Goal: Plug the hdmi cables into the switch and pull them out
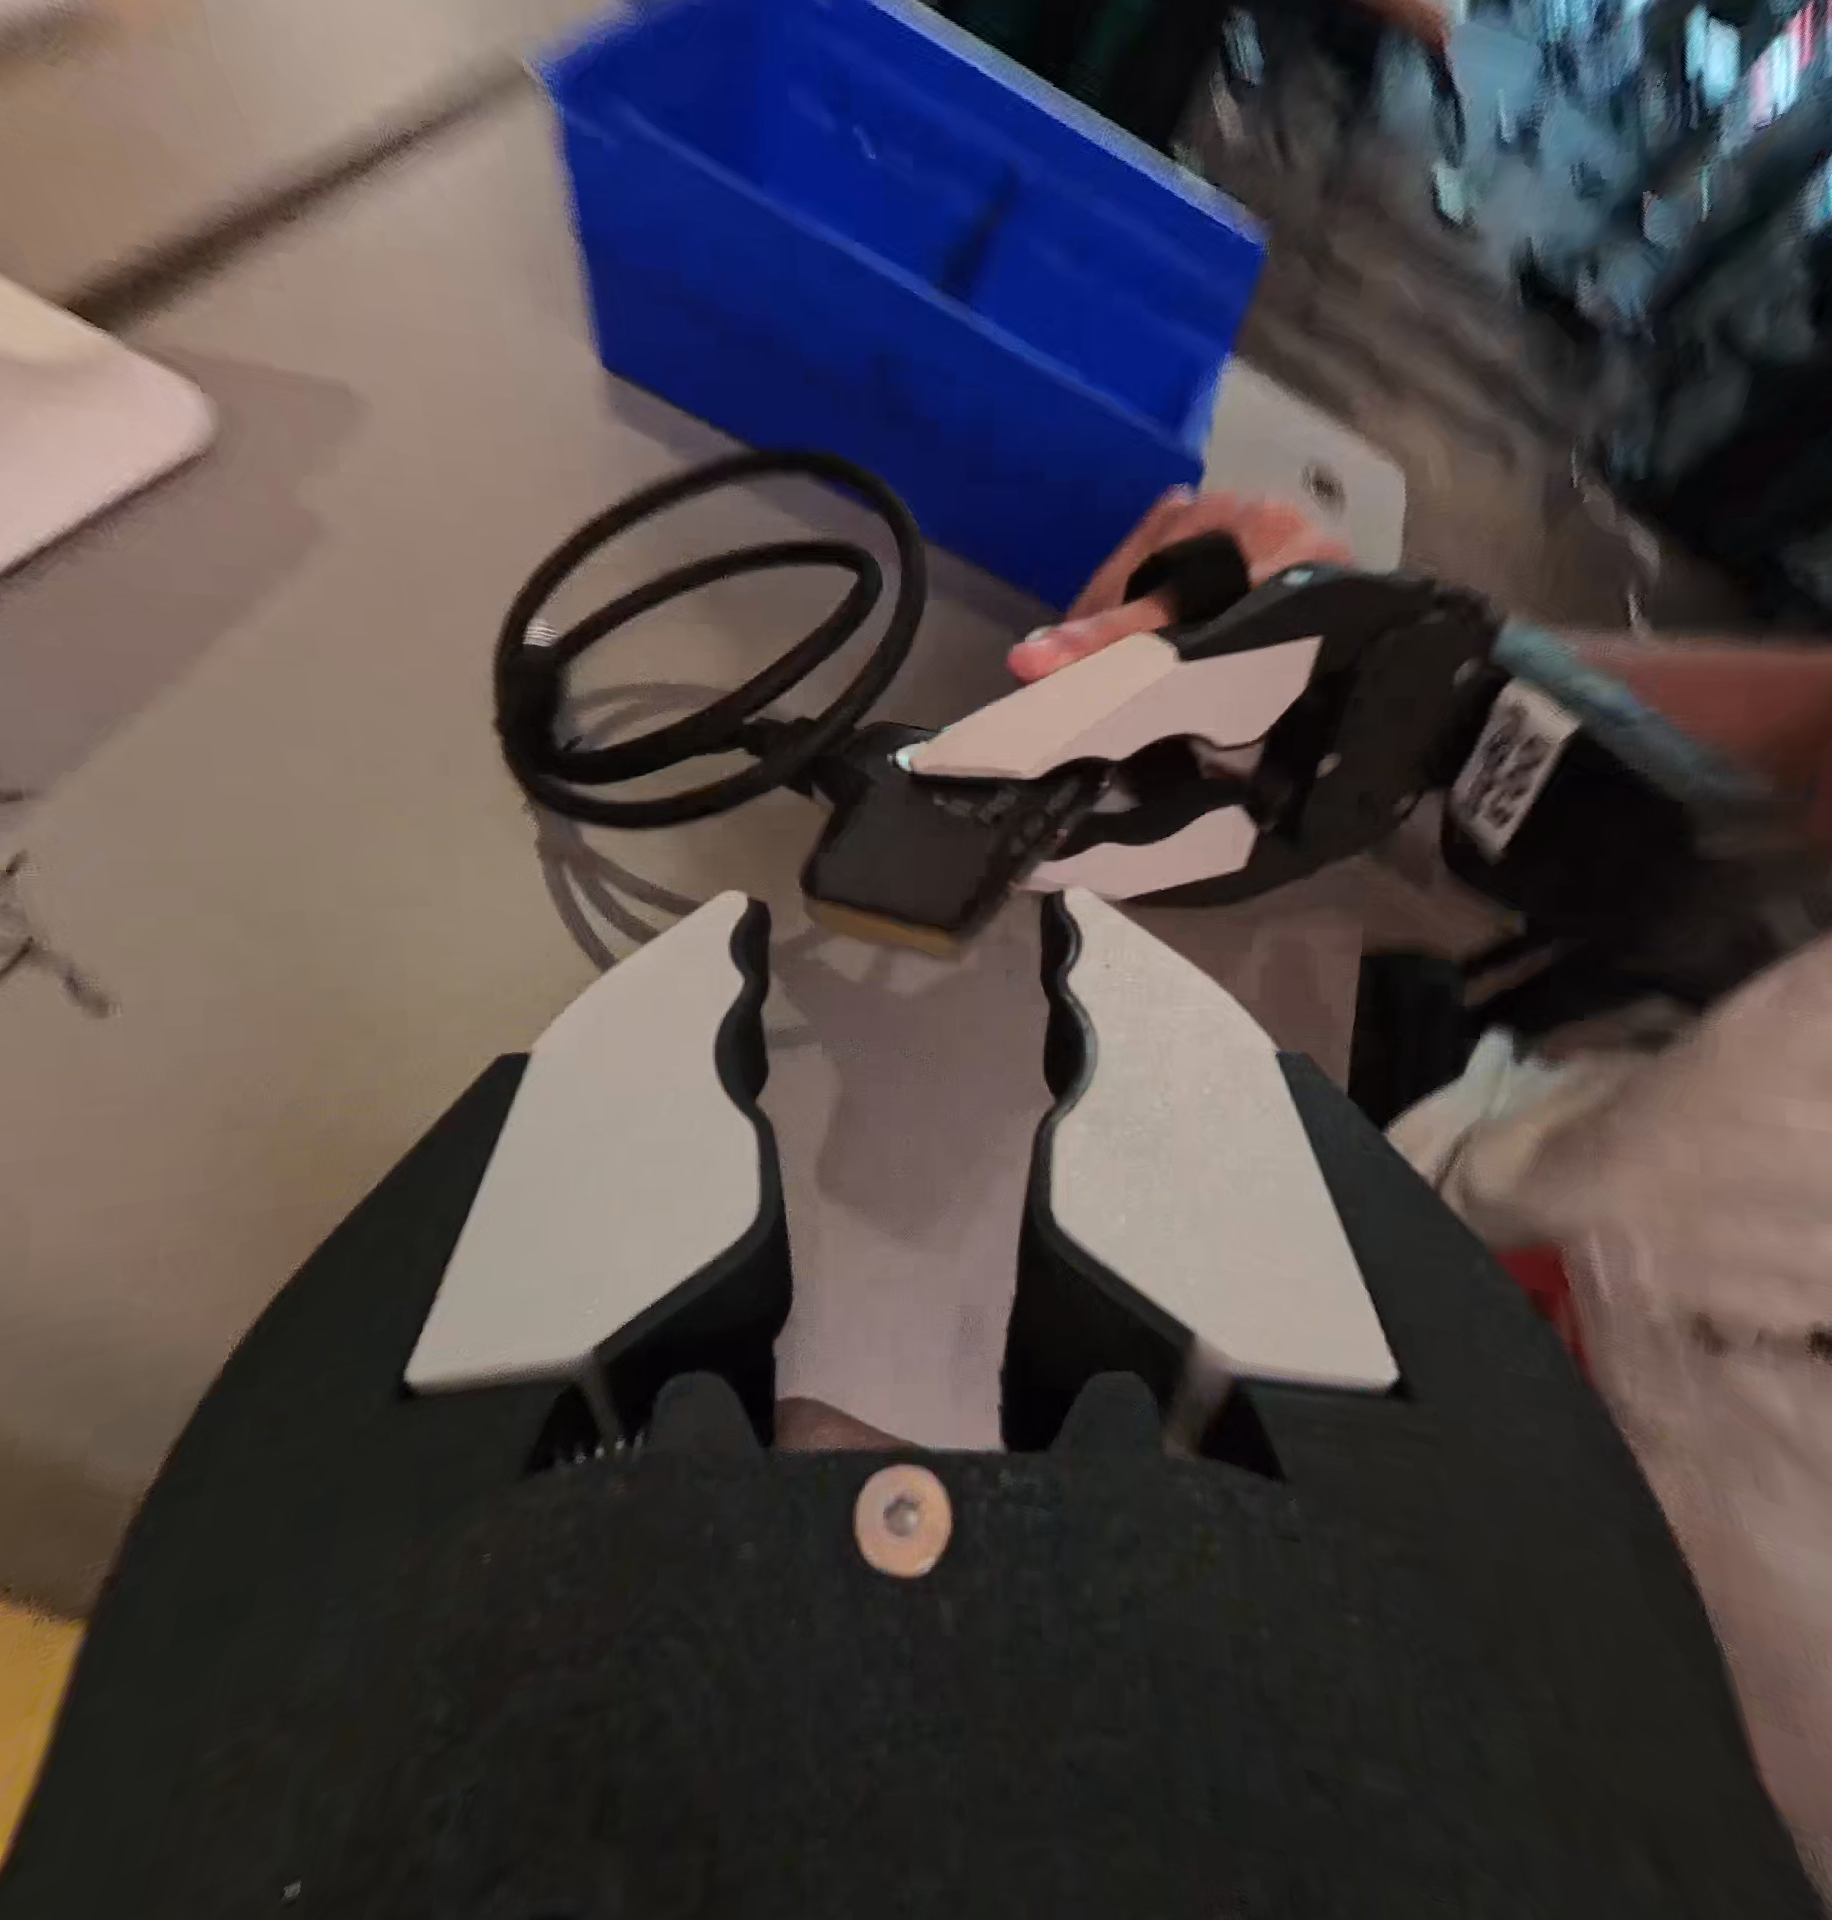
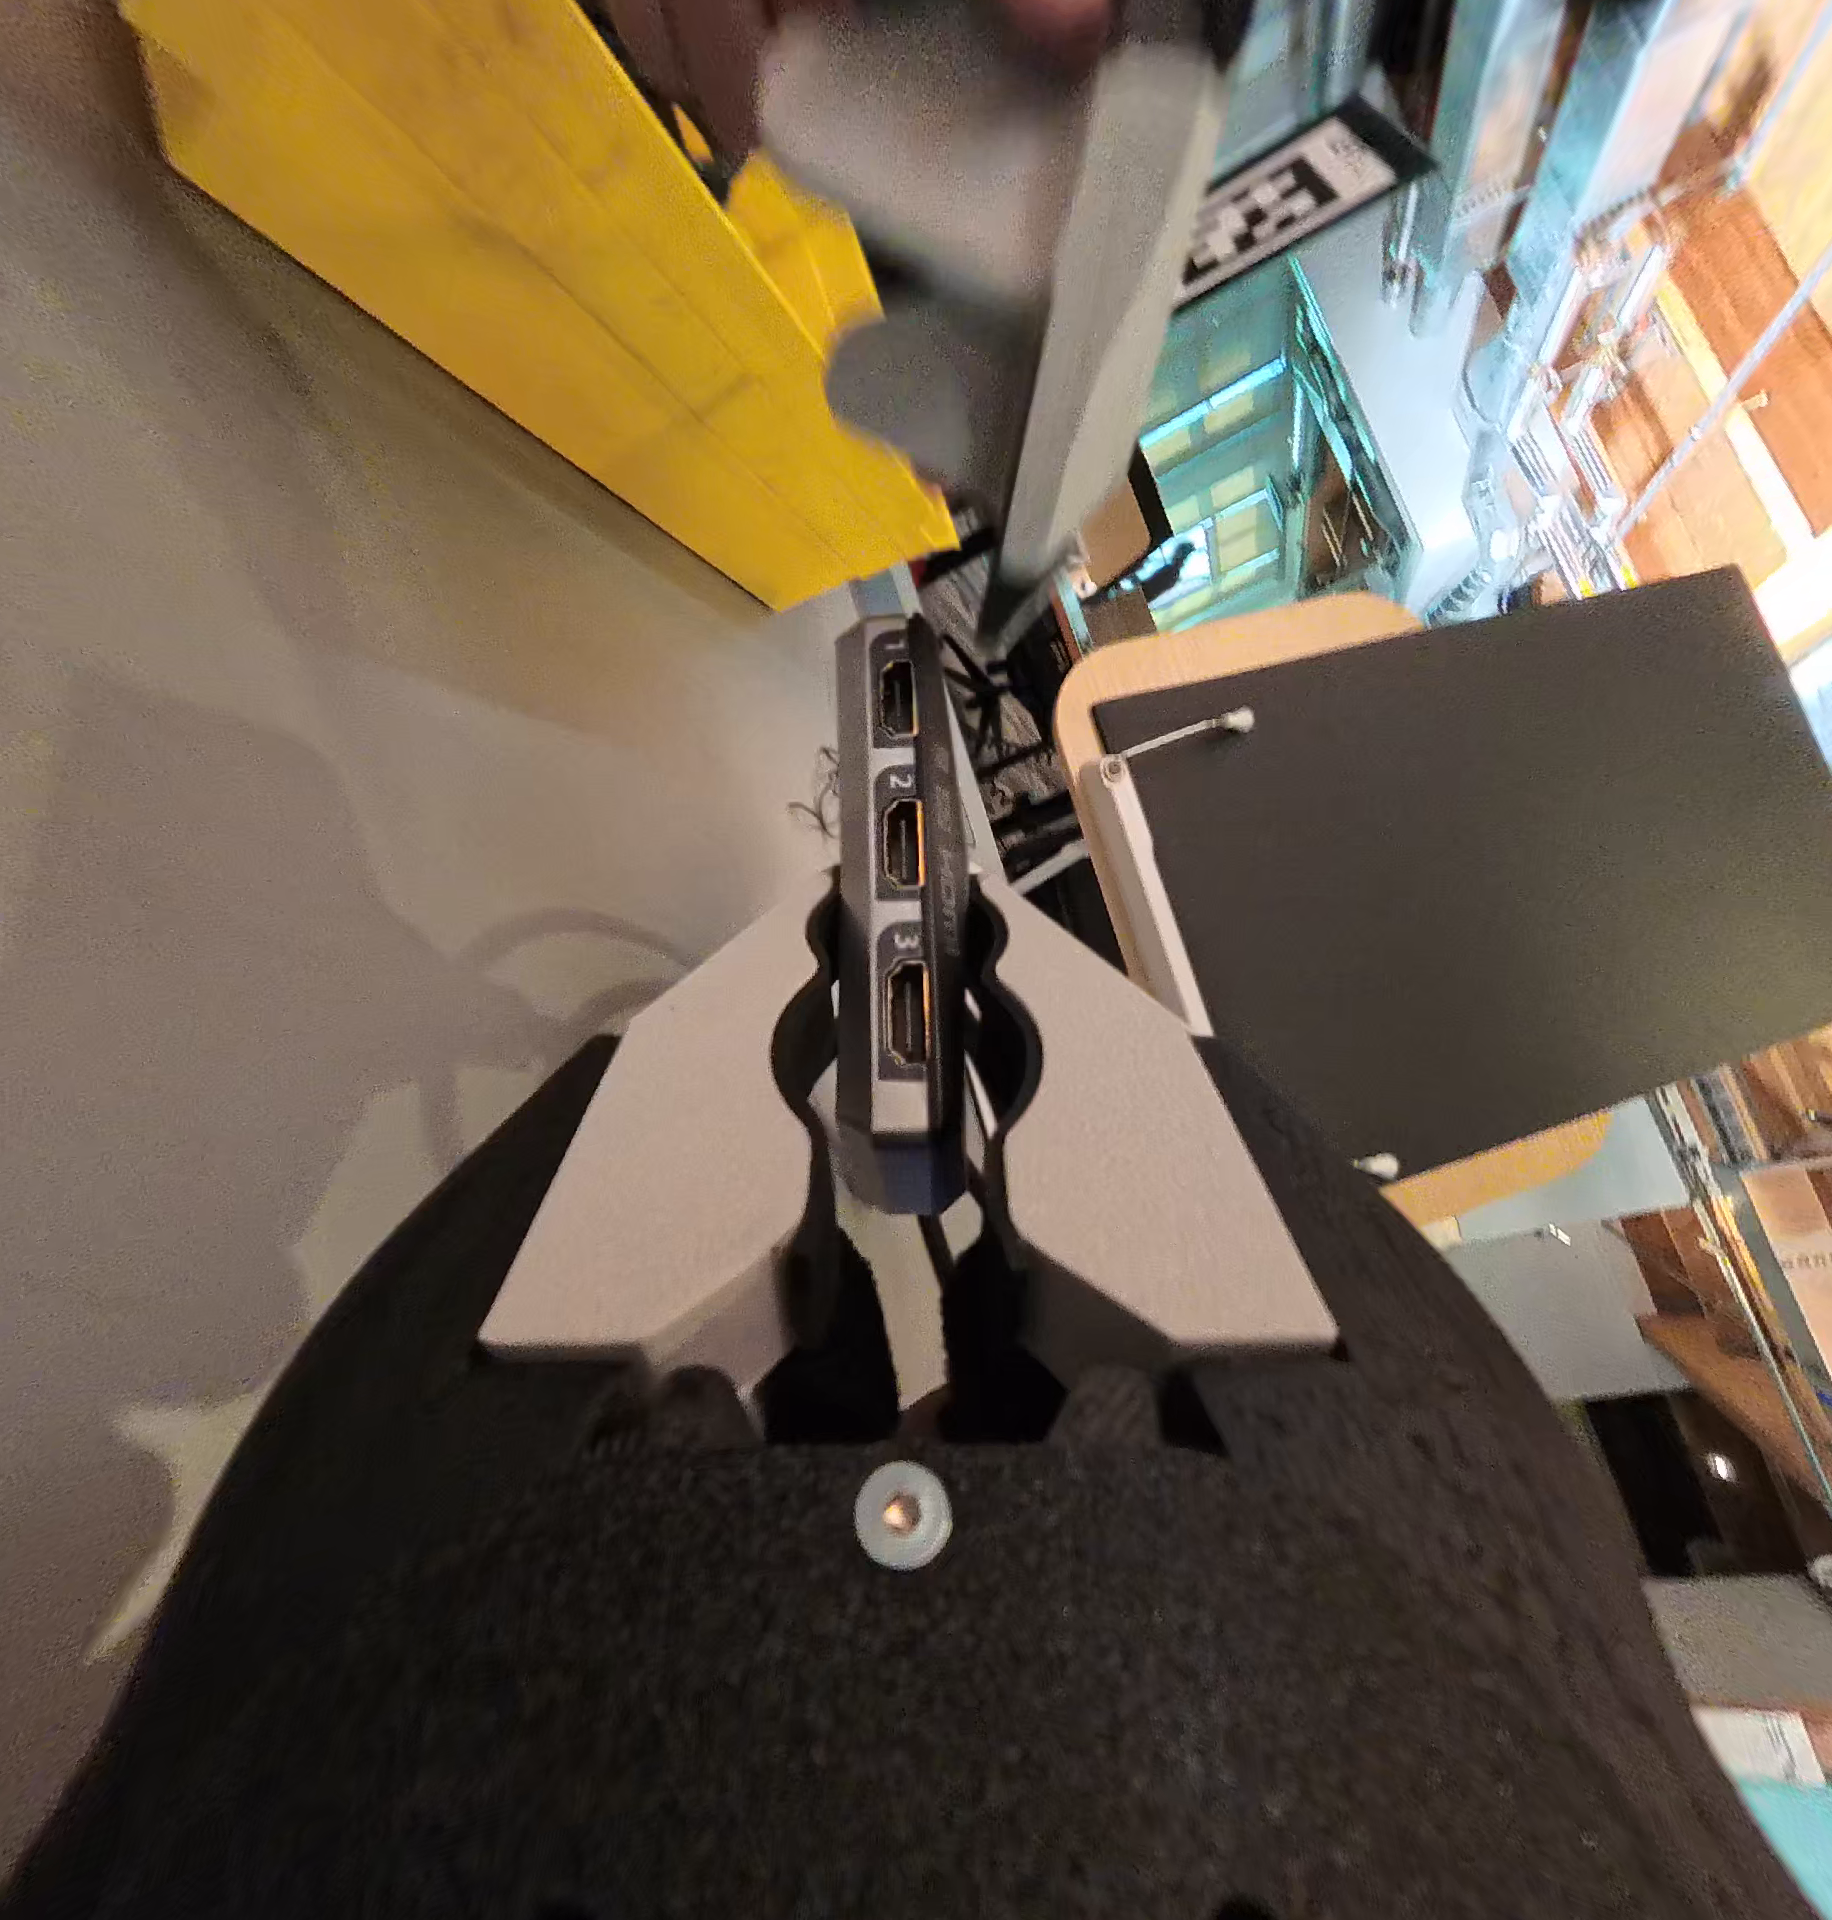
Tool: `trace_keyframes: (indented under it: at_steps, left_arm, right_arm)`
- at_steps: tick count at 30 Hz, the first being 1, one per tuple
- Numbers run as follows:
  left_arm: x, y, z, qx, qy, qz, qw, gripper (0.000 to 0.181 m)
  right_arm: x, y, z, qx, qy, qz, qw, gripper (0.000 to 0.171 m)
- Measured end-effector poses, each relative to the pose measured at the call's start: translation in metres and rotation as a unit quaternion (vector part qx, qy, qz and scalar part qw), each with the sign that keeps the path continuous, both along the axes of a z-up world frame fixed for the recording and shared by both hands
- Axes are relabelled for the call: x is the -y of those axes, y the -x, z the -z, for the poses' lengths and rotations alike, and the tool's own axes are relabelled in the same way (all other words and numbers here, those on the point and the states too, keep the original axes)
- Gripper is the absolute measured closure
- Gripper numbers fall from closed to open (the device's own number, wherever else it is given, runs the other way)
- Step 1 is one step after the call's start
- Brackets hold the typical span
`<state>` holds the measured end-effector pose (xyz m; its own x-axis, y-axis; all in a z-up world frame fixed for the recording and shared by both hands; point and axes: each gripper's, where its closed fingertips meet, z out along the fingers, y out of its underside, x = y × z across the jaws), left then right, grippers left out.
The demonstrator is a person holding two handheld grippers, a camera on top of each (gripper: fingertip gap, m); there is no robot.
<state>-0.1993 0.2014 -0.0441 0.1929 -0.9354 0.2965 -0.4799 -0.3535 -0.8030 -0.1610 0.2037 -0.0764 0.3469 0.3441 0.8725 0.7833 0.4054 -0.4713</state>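
Observation:
My right gripper (image 2: pixel 901 894) is shut on the HDMI switch (image 2: pixel 896 831), a flat dark grey box held edge-on and lifted off the table, with three empty ports in a row facing the camera. In the left wrist view the right gripper (image 1: pixel 979 821) comes in from the right and holds the switch (image 1: pixel 891 857) just beyond my left fingertips. My left gripper (image 1: pixel 901 909) is open and empty, close in front of the switch. A black cable (image 1: pixel 683 644) lies coiled on the table behind the switch and runs to the switch's far end.
A blue bin (image 1: pixel 891 260) stands at the back of the grey table. A yellow bin (image 2: pixel 538 312) sits on the table beyond the switch. A thin grey cable (image 1: pixel 590 894) lies under the switch. A white object (image 1: pixel 50 436) is at left. A hand (image 1: pixel 1151 582) holds the right gripper. Across from one pair of fingers to the other is roughly 6 cm.

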Motion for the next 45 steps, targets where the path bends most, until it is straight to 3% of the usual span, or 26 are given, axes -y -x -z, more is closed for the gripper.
trace_keyframes:
  at_steps: [3,5,9,11,14,16,20,23,27,31,34,38,42,45]
  left_arm:
    - [0.035,0.034,0.004,0.071,-0.008,-0.085,0.994,0.135]
    - [0.07,0.052,0.034,0.082,-0.029,-0.115,0.99,0.14]
    - [0.114,0.089,0.114,-0.006,-0.04,-0.193,0.98,0.148]
    - [0.117,0.101,0.115,-0.012,-0.051,-0.217,0.975,0.151]
    - [0.11,0.11,0.083,0.049,-0.081,-0.241,0.966,0.155]
    - [0.11,0.115,0.072,0.069,-0.073,-0.235,0.967,0.155]
    - [0.1,0.142,0.068,0.058,-0.113,-0.288,0.949,0.151]
    - [0.088,0.161,0.074,0.04,-0.096,-0.341,0.934,0.148]
    - [0.076,0.174,0.079,0.027,-0.083,-0.375,0.923,0.147]
    - [0.065,0.179,0.083,0.007,-0.089,-0.39,0.916,0.147]
    - [0.059,0.178,0.082,-0.002,-0.098,-0.393,0.914,0.147]
    - [0.039,0.184,0.071,-0.01,-0.107,-0.406,0.908,0.147]
    - [-0.004,0.218,0.053,-0.085,-0.143,-0.434,0.886,0.147]
    - [-0.043,0.23,0.062,-0.172,-0.118,-0.41,0.888,0.137]
  right_arm:
    - [-0.008,-0.005,0.009,-0.015,-0.007,0.026,1.0,0.151]
    - [-0.012,0.0,0.019,-0.005,-0.015,0.033,0.999,0.151]
    - [-0.022,0.027,0.041,0.014,-0.043,0.034,0.998,0.151]
    - [-0.029,0.046,0.048,0.006,-0.067,0.03,0.997,0.151]
    - [-0.038,0.071,0.058,0.051,-0.107,0.025,0.993,0.151]
    - [-0.04,0.077,0.054,0.031,-0.097,0.024,0.994,0.151]
    - [-0.039,0.074,0.052,0.028,-0.106,0.024,0.994,0.151]
    - [-0.038,0.07,0.043,0.015,-0.122,0.033,0.992,0.151]
    - [-0.038,0.033,0.008,-0.049,-0.155,0.084,0.983,0.15]
    - [-0.027,-0.023,-0.054,-0.086,-0.207,0.145,0.964,0.151]
    - [-0.019,-0.044,-0.083,-0.078,-0.235,0.169,0.954,0.151]
    - [-0.033,-0.026,-0.04,-0.023,-0.176,0.153,0.972,0.151]
    - [-0.046,0.001,0.004,0.014,-0.141,0.137,0.98,0.151]
    - [-0.047,0.02,0.031,0.019,-0.132,0.116,0.984,0.151]
